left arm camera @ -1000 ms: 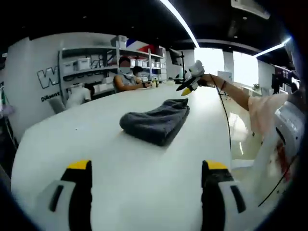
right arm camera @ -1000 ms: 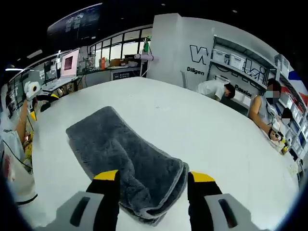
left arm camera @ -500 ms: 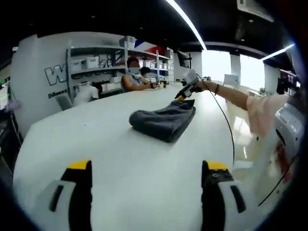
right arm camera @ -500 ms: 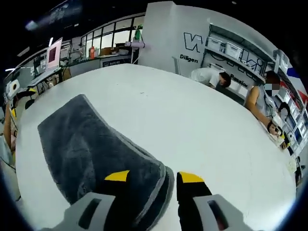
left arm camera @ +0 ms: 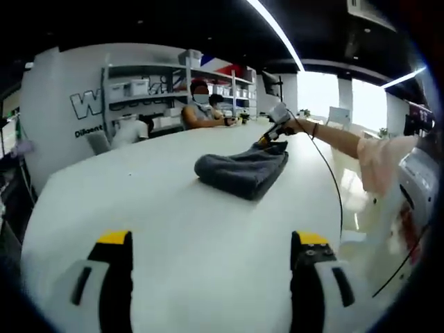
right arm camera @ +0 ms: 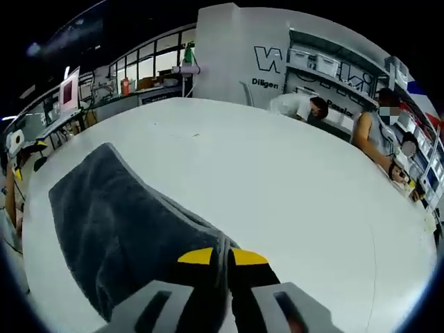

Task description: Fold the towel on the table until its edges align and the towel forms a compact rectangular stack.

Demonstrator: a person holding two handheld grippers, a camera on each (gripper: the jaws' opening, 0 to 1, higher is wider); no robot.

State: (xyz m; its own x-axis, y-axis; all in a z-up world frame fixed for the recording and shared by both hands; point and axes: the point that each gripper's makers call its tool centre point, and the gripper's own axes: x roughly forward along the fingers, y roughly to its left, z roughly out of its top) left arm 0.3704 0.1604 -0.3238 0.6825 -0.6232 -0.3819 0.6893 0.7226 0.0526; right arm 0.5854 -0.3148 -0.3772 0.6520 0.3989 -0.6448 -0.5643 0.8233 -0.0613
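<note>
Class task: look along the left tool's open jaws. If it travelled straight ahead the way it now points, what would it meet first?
Probably the grey towel, lying ahead of the left tool on the white table. Only bare tabletop lies between; depth is hard to judge, so it might skim past.

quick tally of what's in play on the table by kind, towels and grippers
dark grey plush towel, partly folded on the white table: 1
yellow-tipped two-jaw grippers: 2, the right gripper shut on the towel's edge, the left gripper open over bare tabletop
total: 3
</note>
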